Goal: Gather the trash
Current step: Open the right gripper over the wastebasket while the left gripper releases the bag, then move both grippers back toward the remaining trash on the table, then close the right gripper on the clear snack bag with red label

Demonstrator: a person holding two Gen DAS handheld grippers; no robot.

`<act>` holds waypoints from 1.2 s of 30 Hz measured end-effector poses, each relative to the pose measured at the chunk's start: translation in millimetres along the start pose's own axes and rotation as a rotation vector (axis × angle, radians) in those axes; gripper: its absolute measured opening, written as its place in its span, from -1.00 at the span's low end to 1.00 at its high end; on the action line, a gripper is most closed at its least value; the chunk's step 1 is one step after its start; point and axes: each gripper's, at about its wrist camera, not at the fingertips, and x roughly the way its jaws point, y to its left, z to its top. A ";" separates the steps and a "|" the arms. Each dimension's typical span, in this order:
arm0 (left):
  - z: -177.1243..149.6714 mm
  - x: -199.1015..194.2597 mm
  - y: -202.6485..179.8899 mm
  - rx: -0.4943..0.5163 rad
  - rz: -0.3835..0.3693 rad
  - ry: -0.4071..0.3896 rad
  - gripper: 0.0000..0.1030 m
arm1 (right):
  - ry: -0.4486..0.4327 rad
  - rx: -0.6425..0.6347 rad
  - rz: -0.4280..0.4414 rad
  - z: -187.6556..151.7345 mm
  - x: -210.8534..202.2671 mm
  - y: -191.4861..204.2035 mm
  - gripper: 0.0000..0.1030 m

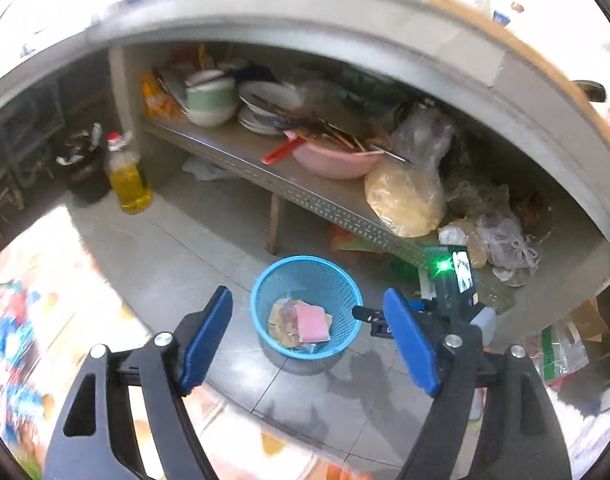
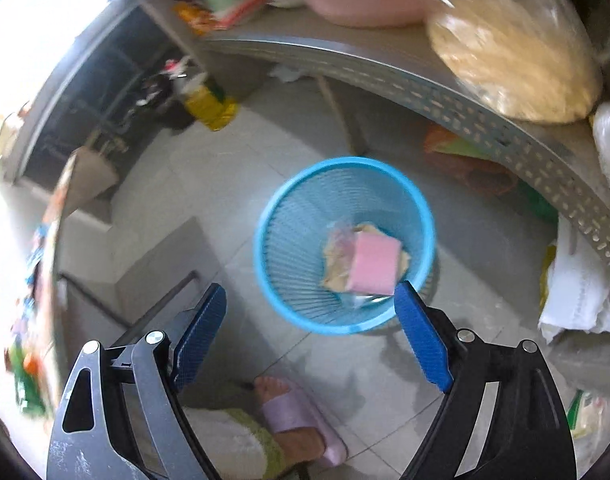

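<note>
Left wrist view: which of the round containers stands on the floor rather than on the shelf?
The blue mesh basket, holding a pink item. The pink basin and the stacked bowls sit on the metal shelf.

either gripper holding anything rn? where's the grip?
Nothing held. Left gripper and right gripper are both open and empty, above the blue basket with trash inside.

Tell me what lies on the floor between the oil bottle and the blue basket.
Nothing: only bare grey tile separates the oil bottle from the blue basket, clearest in the left wrist view.
</note>
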 end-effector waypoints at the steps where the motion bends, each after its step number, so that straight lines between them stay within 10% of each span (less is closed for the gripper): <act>1: -8.2 -11.4 2.4 -0.007 0.004 -0.015 0.52 | -0.003 -0.021 0.018 -1.7 -6.5 9.6 0.58; 18: -179.9 -180.8 120.6 -0.379 0.385 -0.234 0.67 | 0.016 -0.473 0.279 -6.6 -48.0 205.1 0.64; 26: -217.7 -227.9 160.0 -0.507 0.507 -0.336 0.67 | 0.128 -0.755 0.484 -31.5 -43.2 350.9 0.78; 36: -256.7 -256.7 184.0 -0.576 0.567 -0.352 0.74 | 0.281 -0.901 0.495 -34.9 18.6 495.3 0.78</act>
